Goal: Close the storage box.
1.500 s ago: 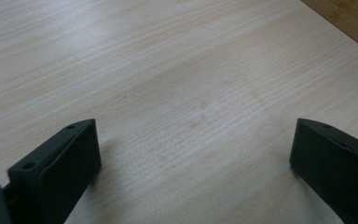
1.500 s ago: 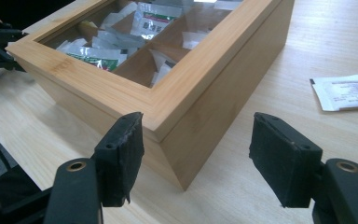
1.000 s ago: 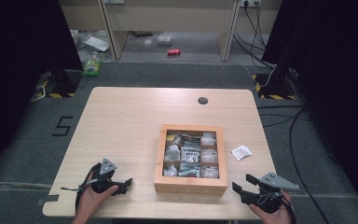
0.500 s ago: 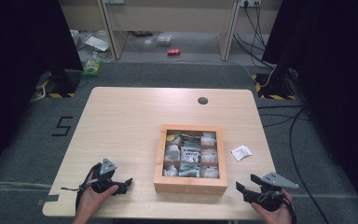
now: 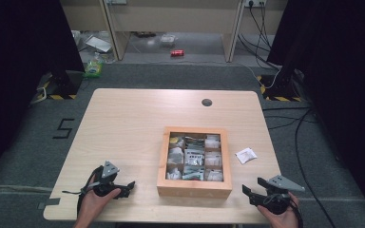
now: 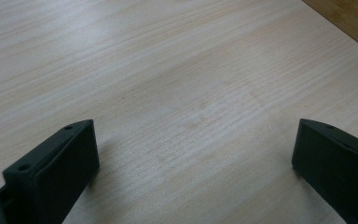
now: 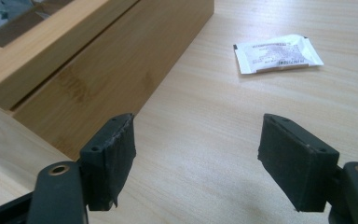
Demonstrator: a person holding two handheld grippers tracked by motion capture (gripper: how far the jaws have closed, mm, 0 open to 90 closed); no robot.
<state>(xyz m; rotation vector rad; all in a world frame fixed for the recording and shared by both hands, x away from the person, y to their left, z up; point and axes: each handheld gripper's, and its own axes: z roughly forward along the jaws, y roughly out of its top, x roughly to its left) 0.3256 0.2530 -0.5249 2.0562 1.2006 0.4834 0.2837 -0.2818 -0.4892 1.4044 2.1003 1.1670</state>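
Right tongs [image 7: 196, 156] are spread wide with nothing between them, aimed at the one loose white sachet [image 7: 278, 53] lying on the bench [image 5: 123, 123] just beside the wooden box [image 5: 194, 161], probably next to get sorted in. Left tongs [image 5: 125, 188] sit released too, parked on bare wood. One box, nine compartments.

The worktop [image 5: 138, 123] has lots of bare wood in the upper half and the left half of the high view, so a hand can slide there freely. The wooden box [image 5: 193, 189] stands in the lower middle and blocks the straight way between both hands. A small white packet [image 5: 245, 155] lies just right of the box, with a thin strip of bare wood between them. Bare wood lies between the right gripper [image 7: 196, 154] and the packet.
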